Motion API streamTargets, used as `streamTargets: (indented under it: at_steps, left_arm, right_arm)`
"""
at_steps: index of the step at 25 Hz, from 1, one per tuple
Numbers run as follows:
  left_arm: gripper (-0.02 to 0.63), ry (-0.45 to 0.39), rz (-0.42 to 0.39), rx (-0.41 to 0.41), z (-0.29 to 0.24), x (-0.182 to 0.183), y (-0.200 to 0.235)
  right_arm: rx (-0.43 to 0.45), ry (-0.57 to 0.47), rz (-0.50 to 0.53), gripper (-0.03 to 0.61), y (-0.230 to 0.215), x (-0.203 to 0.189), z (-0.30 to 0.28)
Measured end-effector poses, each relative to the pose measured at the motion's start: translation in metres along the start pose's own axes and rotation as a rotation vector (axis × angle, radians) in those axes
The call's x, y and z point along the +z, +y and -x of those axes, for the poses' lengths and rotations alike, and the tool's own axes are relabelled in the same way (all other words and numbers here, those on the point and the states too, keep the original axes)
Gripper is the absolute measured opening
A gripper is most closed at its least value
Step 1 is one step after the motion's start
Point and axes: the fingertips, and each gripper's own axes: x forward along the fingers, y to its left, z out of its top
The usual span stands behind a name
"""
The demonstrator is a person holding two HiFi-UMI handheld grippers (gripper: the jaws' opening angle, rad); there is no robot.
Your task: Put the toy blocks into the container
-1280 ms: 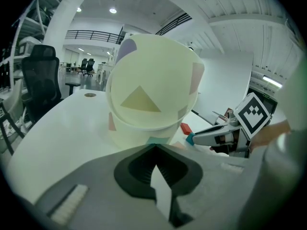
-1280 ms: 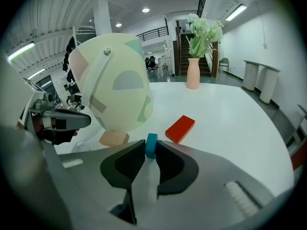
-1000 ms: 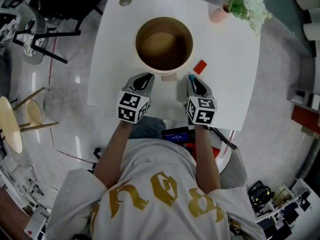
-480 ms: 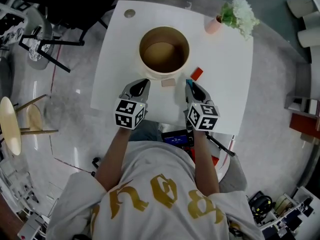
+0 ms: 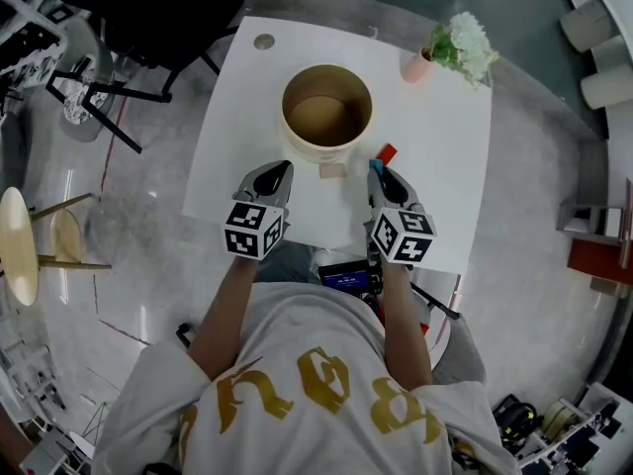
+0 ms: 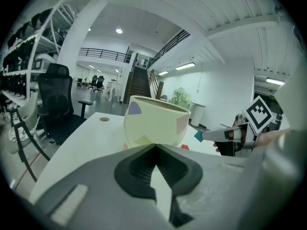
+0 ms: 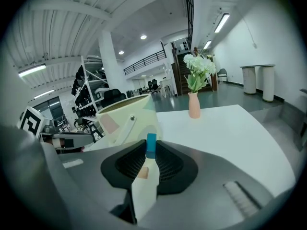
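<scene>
A cream round container [image 5: 326, 114] stands open on the white table [image 5: 445, 166]. Just in front of it lie a tan block [image 5: 332, 171] and a red block [image 5: 387, 153]. My right gripper [image 5: 376, 169] is shut on a small blue block [image 7: 151, 145] at its tips, close to the container's [image 7: 127, 121] right front. In the right gripper view the tan block [image 7: 142, 173] shows low between the jaws. My left gripper [image 5: 281, 171] is shut with nothing in it, at the container's [image 6: 156, 126] left front. The left gripper view shows the right gripper [image 6: 225, 134] holding the blue block [image 6: 198, 136].
A pink vase with white flowers [image 5: 450, 49] stands at the table's far right corner; it also shows in the right gripper view [image 7: 194, 104]. A small round hole [image 5: 263, 41] is at the far left. Chairs and stools [image 5: 30, 240] stand on the floor to the left.
The head camera has shifted, so the table looks smaller and farther. Both grippers keep about the same places in front of the container; the right one still holds the blue block.
</scene>
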Motion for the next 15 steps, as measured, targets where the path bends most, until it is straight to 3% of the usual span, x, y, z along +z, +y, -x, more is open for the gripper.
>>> streamTargets:
  at_steps: [6,15]
  left_arm:
    - [0.002,-0.095,0.047,-0.010,0.014,0.031,-0.002]
    - [0.002,-0.155,0.060,-0.015,0.028,0.058,-0.003]
  right_arm:
    - [0.015,-0.078,0.008,0.092,0.007,0.031,0.012]
    - [0.059,-0.149,-0.015,0.092,0.016,0.061,0.023]
